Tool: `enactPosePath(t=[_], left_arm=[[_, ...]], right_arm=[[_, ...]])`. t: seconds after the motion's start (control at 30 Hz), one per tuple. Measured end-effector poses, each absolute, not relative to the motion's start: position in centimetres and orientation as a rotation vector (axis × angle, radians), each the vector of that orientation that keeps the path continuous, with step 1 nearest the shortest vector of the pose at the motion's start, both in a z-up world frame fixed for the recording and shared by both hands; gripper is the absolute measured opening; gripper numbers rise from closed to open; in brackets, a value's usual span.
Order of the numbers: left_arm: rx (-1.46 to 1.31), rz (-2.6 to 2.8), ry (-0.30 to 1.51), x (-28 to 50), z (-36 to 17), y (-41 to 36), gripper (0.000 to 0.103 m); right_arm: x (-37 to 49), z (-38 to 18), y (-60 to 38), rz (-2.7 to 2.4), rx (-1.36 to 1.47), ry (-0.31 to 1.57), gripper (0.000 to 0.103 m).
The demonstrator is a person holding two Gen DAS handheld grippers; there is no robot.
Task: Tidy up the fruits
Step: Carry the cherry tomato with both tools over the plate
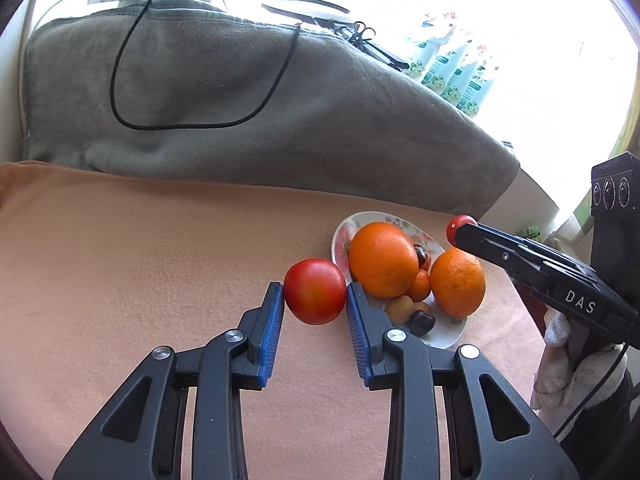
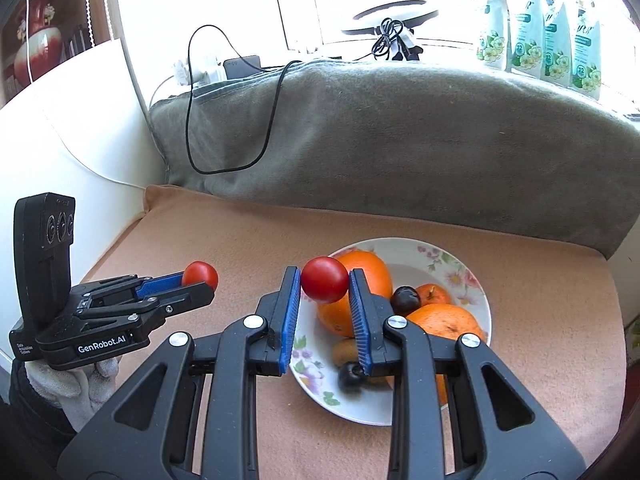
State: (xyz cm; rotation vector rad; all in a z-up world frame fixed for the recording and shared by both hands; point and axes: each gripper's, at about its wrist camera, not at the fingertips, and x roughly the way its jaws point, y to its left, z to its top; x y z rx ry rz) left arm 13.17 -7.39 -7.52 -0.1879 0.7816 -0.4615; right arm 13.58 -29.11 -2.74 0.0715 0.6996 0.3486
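Note:
My left gripper [image 1: 315, 294] is shut on a red tomato [image 1: 315, 291], held just left of the floral plate [image 1: 340, 236]. It also shows in the right wrist view [image 2: 200, 280] with its tomato [image 2: 201, 274]. My right gripper [image 2: 325, 284] is shut on another red tomato [image 2: 324, 279], held above the plate's [image 2: 460, 272] left part. The right gripper also shows in the left wrist view [image 1: 464, 232]. The plate holds two large oranges [image 1: 383, 259] [image 1: 457, 282], small orange fruits, dark plums [image 2: 405, 298] and a brownish fruit.
A peach cloth [image 1: 140, 260] covers the surface. A folded grey blanket [image 1: 240, 100] with a black cable [image 1: 120, 80] lies behind. Several floral pouches [image 2: 532, 28] stand at the bright window. A white wall panel [image 2: 72, 120] is at the left.

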Motion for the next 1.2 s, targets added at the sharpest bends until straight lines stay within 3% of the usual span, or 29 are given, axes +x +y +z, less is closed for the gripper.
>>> enactPosePath(t=[1.2], left_arm=[[-0.064,-0.653,0.797,12.5,-7.4,-18.7,0.030]], right_arm=[[20.5,-5.1,-34.1,0.339,0.160,0.820,0.026]])
